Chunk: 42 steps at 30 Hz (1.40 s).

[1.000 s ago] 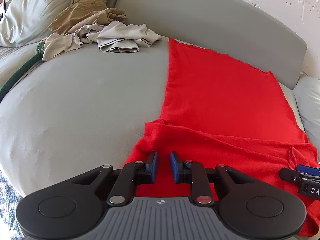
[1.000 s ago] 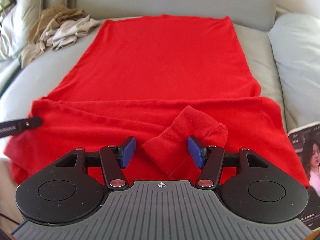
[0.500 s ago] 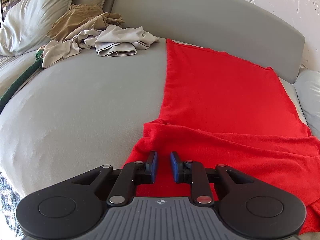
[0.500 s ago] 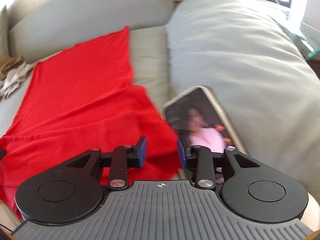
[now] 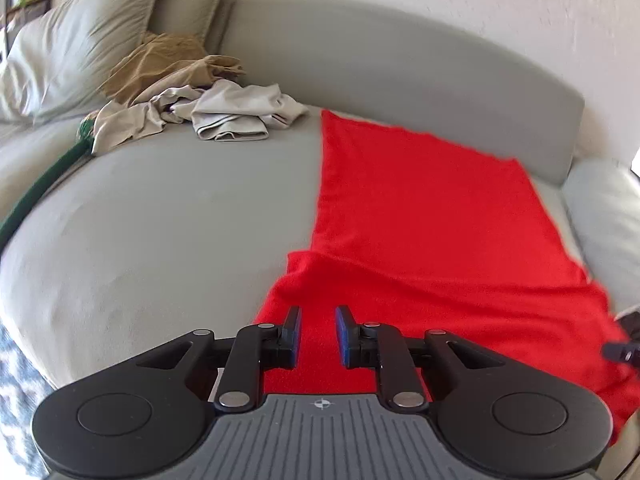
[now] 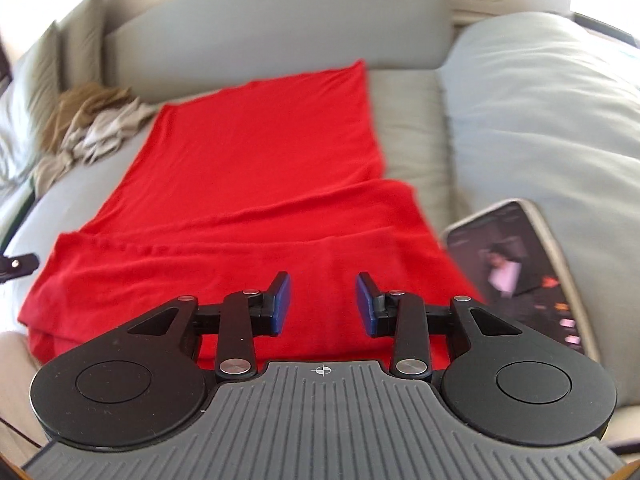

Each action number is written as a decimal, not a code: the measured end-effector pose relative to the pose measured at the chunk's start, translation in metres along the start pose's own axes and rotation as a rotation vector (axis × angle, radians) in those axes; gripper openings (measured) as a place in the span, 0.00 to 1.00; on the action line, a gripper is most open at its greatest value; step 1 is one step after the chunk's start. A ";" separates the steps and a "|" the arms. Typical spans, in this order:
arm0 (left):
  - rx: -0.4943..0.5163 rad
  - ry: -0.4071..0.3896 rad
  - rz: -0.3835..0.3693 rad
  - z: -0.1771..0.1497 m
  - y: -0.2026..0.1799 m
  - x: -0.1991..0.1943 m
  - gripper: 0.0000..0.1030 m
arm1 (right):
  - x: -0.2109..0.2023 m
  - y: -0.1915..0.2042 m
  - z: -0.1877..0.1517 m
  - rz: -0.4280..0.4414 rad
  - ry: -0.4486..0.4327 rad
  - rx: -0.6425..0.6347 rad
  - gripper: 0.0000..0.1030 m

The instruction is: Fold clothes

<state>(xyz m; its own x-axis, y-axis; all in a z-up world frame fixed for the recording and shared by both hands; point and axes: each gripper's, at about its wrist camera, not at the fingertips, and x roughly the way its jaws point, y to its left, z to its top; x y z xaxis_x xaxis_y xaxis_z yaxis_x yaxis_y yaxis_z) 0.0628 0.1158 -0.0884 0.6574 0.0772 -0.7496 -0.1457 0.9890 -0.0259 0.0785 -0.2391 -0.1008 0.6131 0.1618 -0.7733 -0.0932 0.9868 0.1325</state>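
Note:
A red garment lies flat along the grey sofa seat, its near end folded back over itself into a thicker band. My left gripper hovers over the band's near left corner. Its jaws are open by a narrow gap, and only flat red cloth shows through it. My right gripper is over the band's near right part, open wider, with nothing between its fingers. Each gripper's tip shows at the edge of the other's view: the right gripper and the left gripper.
A pile of beige and tan clothes sits at the back left of the seat. A phone with a lit screen leans on the right cushion, close to the cloth's edge. A green strap runs along the left. The sofa backrest is behind.
The right gripper swung right toward the phone and narrowed, then came back over the red cloth and opened wider. The raised lump of cloth between its fingers now lies flat. The left gripper hardly moved.

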 end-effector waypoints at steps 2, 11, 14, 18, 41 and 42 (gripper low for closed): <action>-0.012 0.064 0.059 -0.002 0.005 0.008 0.24 | 0.011 0.011 -0.004 -0.029 0.037 -0.062 0.38; -0.152 0.045 -0.003 0.032 0.051 -0.007 0.32 | -0.029 -0.021 -0.014 0.039 0.037 0.024 0.40; -0.174 0.111 -0.101 0.044 0.053 0.024 0.35 | -0.022 -0.012 -0.010 0.106 -0.004 0.027 0.40; -0.095 0.161 -0.060 0.050 0.040 0.057 0.33 | 0.001 0.003 -0.011 0.093 0.046 -0.018 0.37; 0.178 0.102 0.177 -0.017 0.005 -0.010 0.25 | -0.010 0.016 -0.023 0.028 0.118 -0.172 0.42; 0.160 0.111 0.206 -0.019 0.011 -0.016 0.25 | -0.016 0.015 -0.028 0.002 0.133 -0.186 0.47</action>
<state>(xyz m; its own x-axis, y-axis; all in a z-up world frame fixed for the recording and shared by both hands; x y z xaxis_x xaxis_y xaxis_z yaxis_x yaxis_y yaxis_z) 0.0371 0.1230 -0.0892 0.5394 0.2734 -0.7964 -0.1436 0.9618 0.2330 0.0456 -0.2268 -0.1040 0.5053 0.1509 -0.8497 -0.2448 0.9692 0.0266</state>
